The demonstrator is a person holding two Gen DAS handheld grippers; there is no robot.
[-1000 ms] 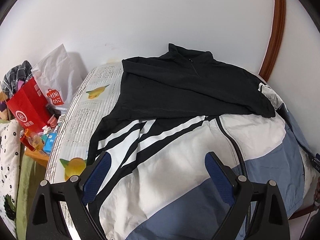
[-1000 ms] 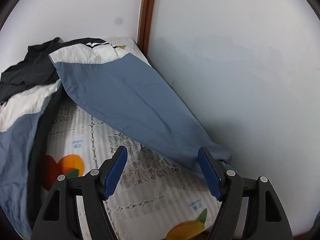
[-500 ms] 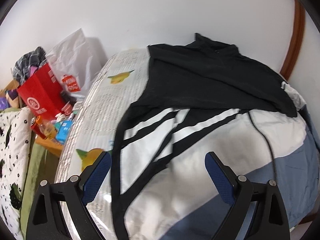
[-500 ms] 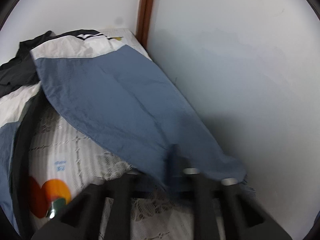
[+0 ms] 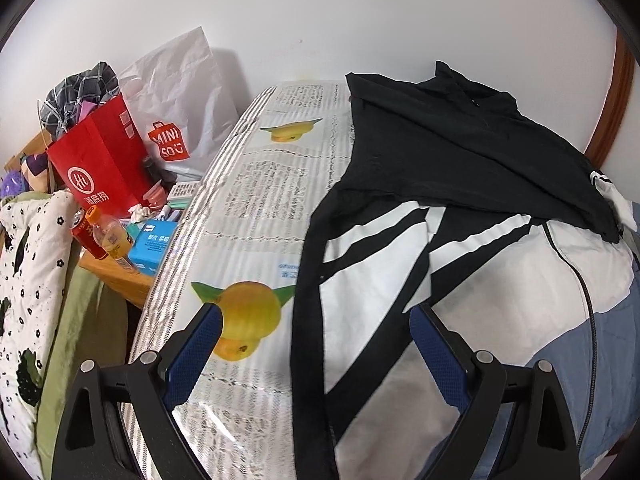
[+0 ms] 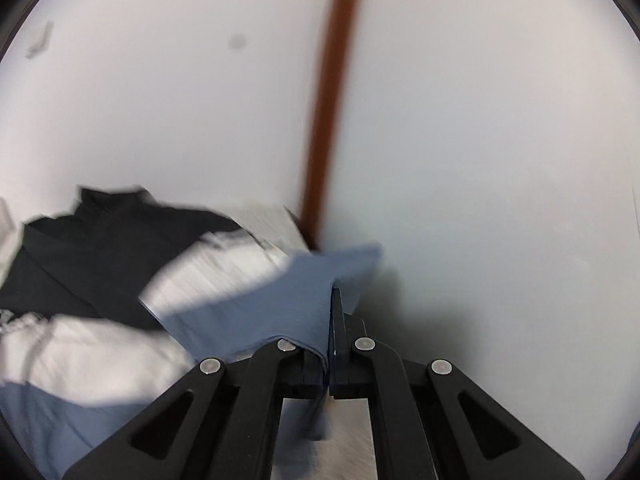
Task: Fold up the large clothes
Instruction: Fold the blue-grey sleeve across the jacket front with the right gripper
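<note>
Jacket [image 5: 472,280], white, blue and black with black-and-white stripes, lies spread on the bed [image 5: 256,208], whose cover is printed with text and yellow fruit. Its long axis runs from the near edge of the left wrist view away toward the wall; collar end is hidden under a black garment [image 5: 460,152] draped across its far part, that garment's collar pointing at the wall. Zip line [image 5: 576,276] runs lengthwise down the jacket's right half. Black hem band [image 5: 304,304] borders the jacket's left side, next to the bare bed cover.

Left gripper [image 5: 316,344]: jaws wide, nothing between the blue pads; it hangs above the jacket's near left edge, one pad over the fruit print, the other over the white panel.

Right gripper [image 6: 330,320]: jaws closed tight on the blue sleeve [image 6: 280,300], fabric pinched between them and draped off to the left. The sleeve is raised off the bed, stretching from the jaws back toward the jacket body at left. Right wrist view is motion-blurred; a brown wooden strip [image 6: 328,120] marks the wall corner behind.

Beside the bed, left: red paper bag [image 5: 100,164], white shopping bag [image 5: 176,108], bottle [image 5: 112,240].
</note>
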